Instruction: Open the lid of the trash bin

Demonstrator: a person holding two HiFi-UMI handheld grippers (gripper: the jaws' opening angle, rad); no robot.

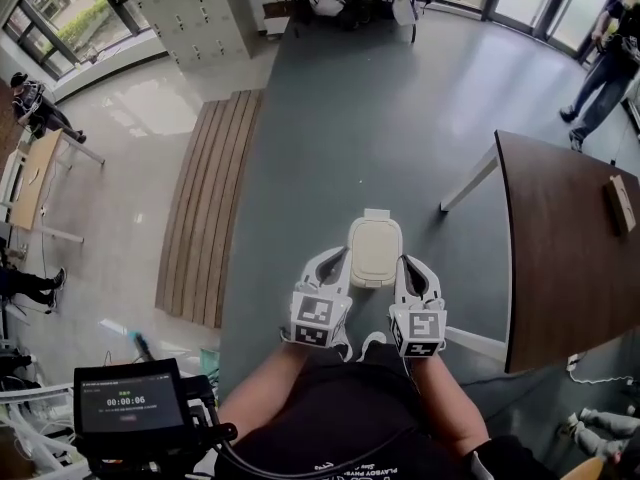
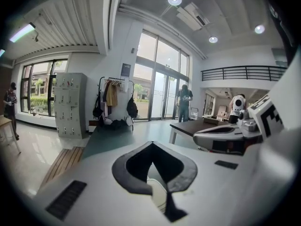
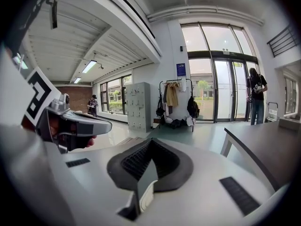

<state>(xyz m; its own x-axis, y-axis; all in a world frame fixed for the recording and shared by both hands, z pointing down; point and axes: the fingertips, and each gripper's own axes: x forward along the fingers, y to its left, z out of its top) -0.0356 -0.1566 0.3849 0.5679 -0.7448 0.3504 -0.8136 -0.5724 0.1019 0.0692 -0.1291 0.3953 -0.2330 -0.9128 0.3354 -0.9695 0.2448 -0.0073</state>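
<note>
The trash bin stands on the grey-green floor right in front of me, its cream lid lying flat and closed. My left gripper sits just left of the lid and my right gripper just right of it, both close beside the bin. Each has its jaws together with nothing held. A sliver of the cream lid shows below the left gripper, and a sliver of the same lid shows below the right gripper. Whether the jaws touch the bin, I cannot tell.
A dark brown table stands to the right, with a small box on it. A wooden slatted platform lies to the left. A timer device hangs at lower left. People stand far off near the glass doors and windows.
</note>
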